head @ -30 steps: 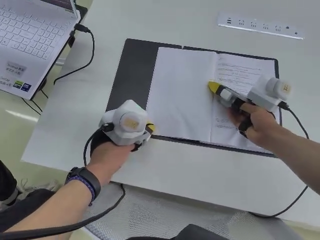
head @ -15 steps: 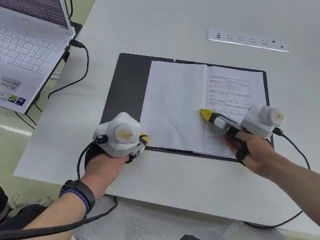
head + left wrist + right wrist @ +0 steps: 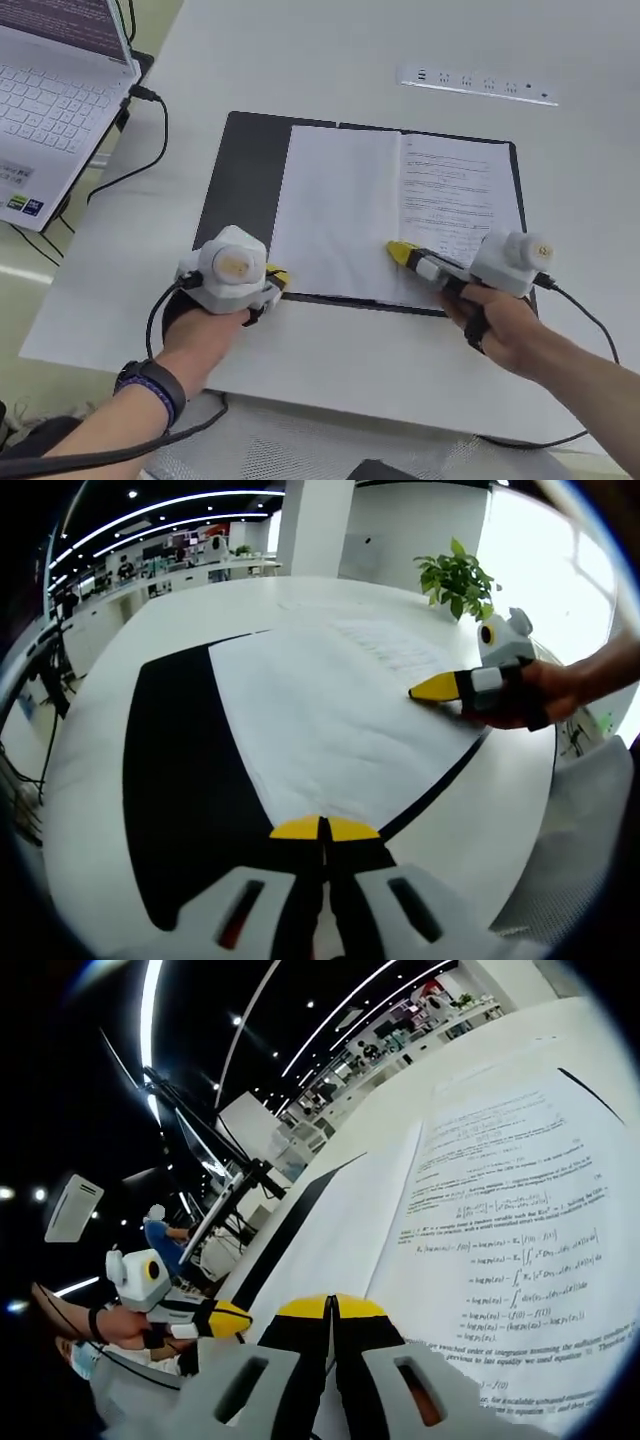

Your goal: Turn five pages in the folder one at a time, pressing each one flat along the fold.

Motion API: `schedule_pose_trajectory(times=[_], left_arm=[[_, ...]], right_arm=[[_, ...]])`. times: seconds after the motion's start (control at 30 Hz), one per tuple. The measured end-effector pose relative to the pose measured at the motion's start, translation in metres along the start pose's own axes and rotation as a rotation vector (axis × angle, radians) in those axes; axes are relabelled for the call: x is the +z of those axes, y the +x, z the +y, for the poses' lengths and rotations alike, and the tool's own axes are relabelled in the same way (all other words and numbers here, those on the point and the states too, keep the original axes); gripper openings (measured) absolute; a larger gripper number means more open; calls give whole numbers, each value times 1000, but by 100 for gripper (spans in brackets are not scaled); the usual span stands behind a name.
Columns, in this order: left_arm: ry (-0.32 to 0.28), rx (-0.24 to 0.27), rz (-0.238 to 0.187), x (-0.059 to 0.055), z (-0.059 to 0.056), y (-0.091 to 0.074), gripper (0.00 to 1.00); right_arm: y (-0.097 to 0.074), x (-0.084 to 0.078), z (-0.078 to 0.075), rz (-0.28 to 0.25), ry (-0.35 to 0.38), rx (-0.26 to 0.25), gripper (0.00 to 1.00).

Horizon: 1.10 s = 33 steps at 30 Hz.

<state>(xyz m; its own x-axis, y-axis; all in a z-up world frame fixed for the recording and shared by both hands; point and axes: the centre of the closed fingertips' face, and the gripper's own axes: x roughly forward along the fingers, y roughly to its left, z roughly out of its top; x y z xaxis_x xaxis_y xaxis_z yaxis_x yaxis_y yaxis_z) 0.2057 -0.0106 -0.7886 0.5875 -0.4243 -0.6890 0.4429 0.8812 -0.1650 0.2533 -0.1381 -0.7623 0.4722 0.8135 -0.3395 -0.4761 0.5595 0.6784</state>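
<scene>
The folder [image 3: 245,170] is laid open on the tabletop [image 3: 330,60], the left hand-held gripper [image 3: 275,275] closed at its near edge, the right hand-held gripper [image 3: 397,252] closed, tip on the fold [image 3: 399,190]; its thin, limp pages [image 3: 455,200] are best pinched at a corner.

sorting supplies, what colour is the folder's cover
Black. The folder cover shows best in the head view, bare to the left of the white pages.
</scene>
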Motion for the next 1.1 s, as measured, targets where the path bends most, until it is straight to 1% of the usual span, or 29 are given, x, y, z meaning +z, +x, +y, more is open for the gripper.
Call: schedule_pose_trajectory(times=[0.17,0.33,0.43,0.6,0.73,0.87,1.1], left_arm=[[-2,0,-1,0,-1,0,0],[-8,-2,-6,0,0,1,0],[-17,-3,-8,0,0,1,0],[-12,1,-7,0,0,1,0],[-7,8,-6,1,1,1,0],[-9,11,-6,1,1,2,0],[-1,11,-4,0,1,2,0]], right_arm=[[-6,-7,2,1,11,0,0],[-10,-13,5,8,4,-5,0],[-13,-17,1,13,9,0,0],[-20,-25,1,14,17,1,0],[-21,-29,1,25,16,-7,0],[-24,-36,0,24,26,-10,0],[-28,-43,5,21,40,-12,0]])
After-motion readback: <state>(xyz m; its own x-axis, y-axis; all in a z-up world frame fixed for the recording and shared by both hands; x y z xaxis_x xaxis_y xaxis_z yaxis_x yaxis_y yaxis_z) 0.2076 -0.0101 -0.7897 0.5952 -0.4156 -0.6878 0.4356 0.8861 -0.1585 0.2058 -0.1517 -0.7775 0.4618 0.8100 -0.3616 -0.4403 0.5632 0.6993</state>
